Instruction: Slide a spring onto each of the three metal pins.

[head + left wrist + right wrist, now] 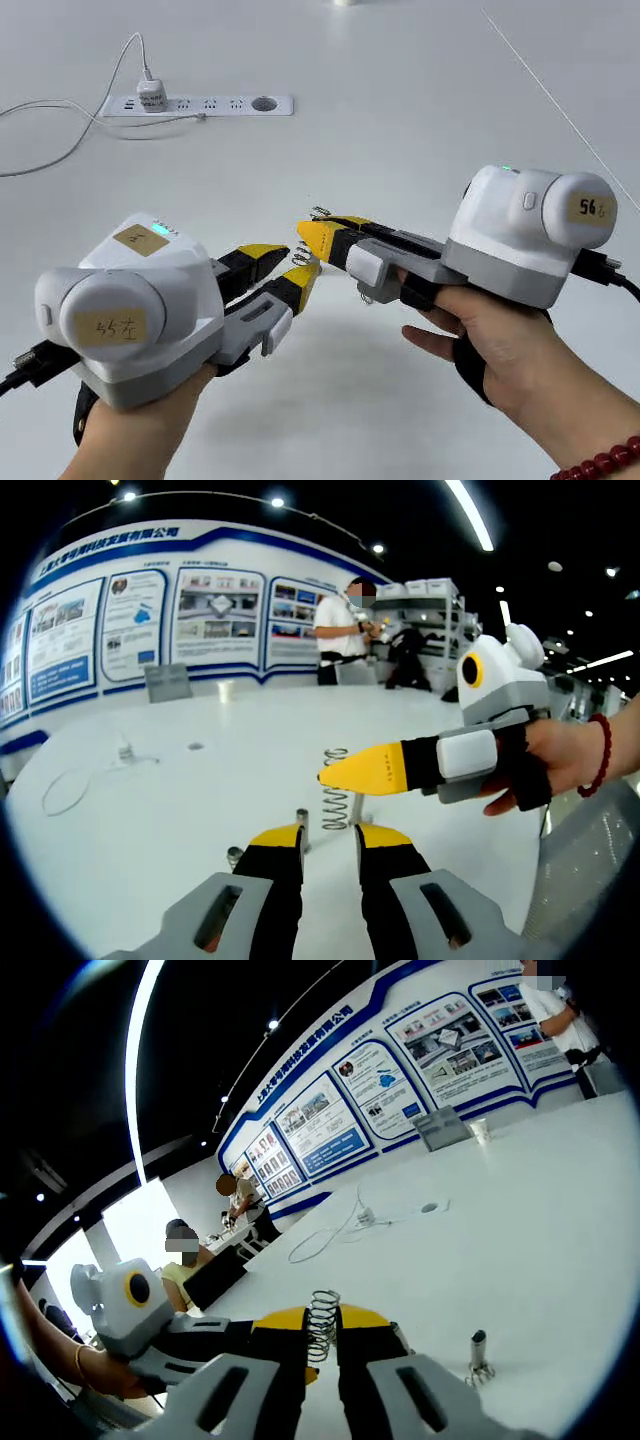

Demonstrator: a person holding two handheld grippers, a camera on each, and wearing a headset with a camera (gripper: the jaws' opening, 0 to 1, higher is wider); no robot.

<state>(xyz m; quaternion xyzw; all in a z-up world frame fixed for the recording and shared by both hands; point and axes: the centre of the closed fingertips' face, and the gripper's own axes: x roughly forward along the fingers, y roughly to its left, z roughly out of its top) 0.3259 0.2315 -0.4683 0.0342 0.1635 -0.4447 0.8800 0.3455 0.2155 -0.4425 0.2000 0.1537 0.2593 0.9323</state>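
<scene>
1. The right gripper [312, 234] reaches in from the person's right, roughly level, yellow tips pointing left. Its jaws are pressed together on a spring [335, 792].
2. In the right gripper view the spring [321, 1322] stands up out of the narrow gap between that gripper's jaws, coils uncrushed.
3. What the coming move depends on is that the spring's long axis is upright, the same way the pins stand. In the left gripper view its lower end hangs about level with the pin tops. It is just right of the taller pin [302, 826] and just left of what looks like another pin [357, 810].
4. Whether the lowest coil is already over a pin cannot be told — the coils and the left gripper's own tips hide it.
5. A short pin [235, 857] stands bare further left, apart from the spring.
6. The left gripper [328, 837] is held low and aimed forward at the pins, jaws spread and gripping nothing.
7. All of this sits well in from the edges of the tabletop [150, 800].
8. Judgement: the right hand is the working one. The next move is likely a small sideways correction, then a straight drop along the spring's axis.
</scene>
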